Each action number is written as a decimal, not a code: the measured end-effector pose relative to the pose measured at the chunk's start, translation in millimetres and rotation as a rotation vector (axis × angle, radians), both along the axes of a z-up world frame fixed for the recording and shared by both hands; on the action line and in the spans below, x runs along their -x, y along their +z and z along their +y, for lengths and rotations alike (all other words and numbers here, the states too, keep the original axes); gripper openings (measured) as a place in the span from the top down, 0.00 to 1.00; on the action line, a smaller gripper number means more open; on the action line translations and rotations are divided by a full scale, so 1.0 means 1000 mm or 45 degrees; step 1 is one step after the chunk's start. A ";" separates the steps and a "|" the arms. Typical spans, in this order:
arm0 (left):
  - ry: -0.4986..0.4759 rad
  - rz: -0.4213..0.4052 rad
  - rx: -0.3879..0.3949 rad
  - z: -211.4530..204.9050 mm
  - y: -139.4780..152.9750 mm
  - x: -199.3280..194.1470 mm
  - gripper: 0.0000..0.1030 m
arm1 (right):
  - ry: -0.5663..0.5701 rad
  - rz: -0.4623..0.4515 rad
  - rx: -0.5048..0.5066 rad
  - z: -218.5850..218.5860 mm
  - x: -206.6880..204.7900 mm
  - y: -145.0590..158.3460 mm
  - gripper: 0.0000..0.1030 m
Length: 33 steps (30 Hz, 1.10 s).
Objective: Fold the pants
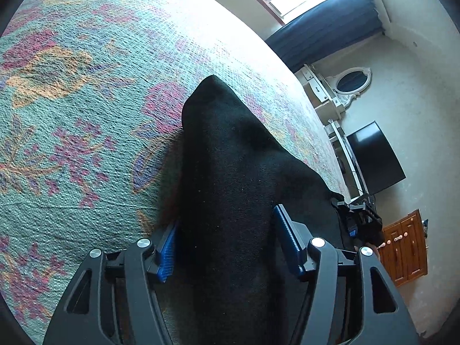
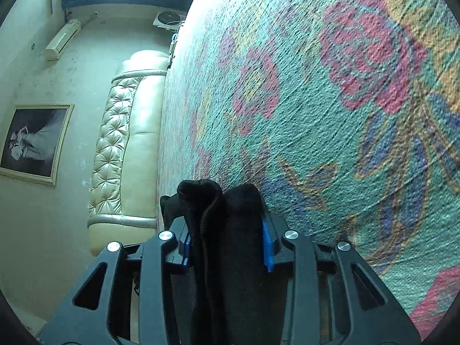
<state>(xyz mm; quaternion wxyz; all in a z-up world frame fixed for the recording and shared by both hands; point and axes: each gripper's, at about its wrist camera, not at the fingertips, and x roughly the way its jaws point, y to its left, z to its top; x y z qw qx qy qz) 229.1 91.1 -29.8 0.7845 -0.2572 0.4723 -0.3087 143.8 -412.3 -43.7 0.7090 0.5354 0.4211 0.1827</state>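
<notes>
The black pants (image 1: 230, 172) stretch away from me across a teal flowered bedspread (image 1: 72, 143), and their far end tapers to a point. My left gripper (image 1: 227, 238) is shut on the near part, the cloth filling the gap between its blue pads (image 1: 166, 247). Its raised cloth casts a shadow on the spread to the left. In the right wrist view a bunched, doubled-up edge of the pants (image 2: 224, 215) stands up between the blue pads (image 2: 267, 247) of my right gripper (image 2: 225, 244), which is shut on it. The right gripper (image 1: 359, 221) also shows at the bed's right edge.
The bedspread (image 2: 316, 115) fills most of both views. A cream tufted headboard (image 2: 120, 143) and a framed picture (image 2: 34, 143) lie to one side. Past the bed's other edge stand a dark screen (image 1: 373, 158), a white mirror (image 1: 352, 82) and a wooden cabinet (image 1: 405, 247).
</notes>
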 end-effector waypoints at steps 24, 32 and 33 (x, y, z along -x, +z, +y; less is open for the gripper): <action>-0.037 -0.099 -0.098 -0.006 0.003 0.076 0.15 | 0.147 -0.079 0.070 0.040 0.124 0.017 0.33; -0.036 -0.101 -0.120 -0.009 -0.003 0.069 0.14 | 0.136 -0.081 0.135 0.048 0.126 0.020 0.22; -0.036 -0.101 -0.122 -0.006 -0.004 0.072 0.14 | 0.130 -0.080 0.143 0.048 0.126 0.020 0.22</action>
